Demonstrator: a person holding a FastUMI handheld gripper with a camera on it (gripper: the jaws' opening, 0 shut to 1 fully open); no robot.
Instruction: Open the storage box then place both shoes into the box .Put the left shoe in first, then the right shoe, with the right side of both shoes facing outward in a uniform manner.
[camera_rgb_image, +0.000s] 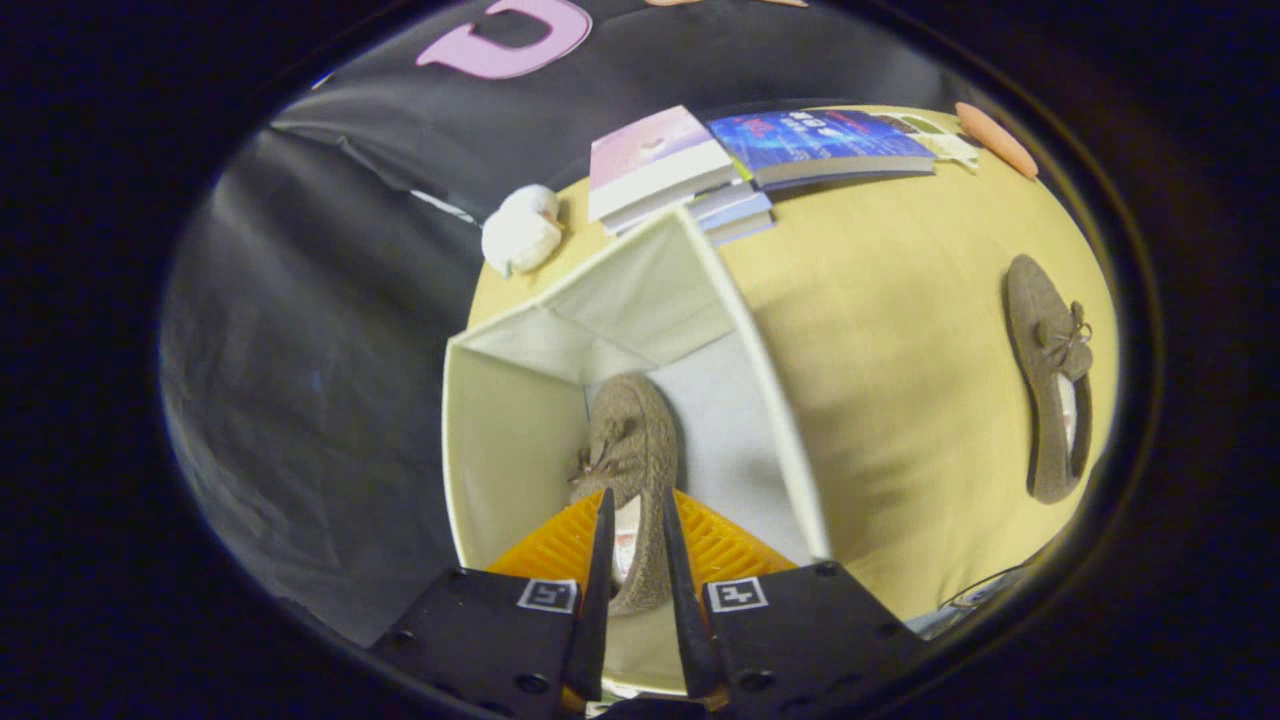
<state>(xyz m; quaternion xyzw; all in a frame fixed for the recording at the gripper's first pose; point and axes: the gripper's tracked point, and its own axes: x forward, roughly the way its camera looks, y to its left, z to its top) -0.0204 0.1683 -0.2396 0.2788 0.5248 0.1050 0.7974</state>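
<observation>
Yellowish wood makes up the table (900, 330), with black cloth hanging as the booth wall behind and to the left of it. An open white fabric box (640, 310) stands on the left part of the table, its mouth facing up toward the camera and its pale walls folding down to a light floor.

Inside the box sits a brown suede shoe (628, 450) with a small bow on top, toe pointing to the far side. The gripper (636, 520) reaches down into the box from the near side, and its two fingers (602, 560) stand narrowly apart, one on each side of the shoe's heel end. They look closed on the shoe, with the heel opening showing in the thin gap between them, though whether both truly press the sides is hard to tell.

A second brown shoe (1050, 390) of the same kind lies on the bare table well to the right of the box, resting lengthwise, bow up.

At the far edge of the table, beyond the box, lies a stack of books (700, 170), a pink-covered one to the left and a blue-covered one to the right. A white soft lump (520, 232) sits left of the books, near the box's far corner. An orange oblong thing (995, 138) lies at the far right end.
</observation>
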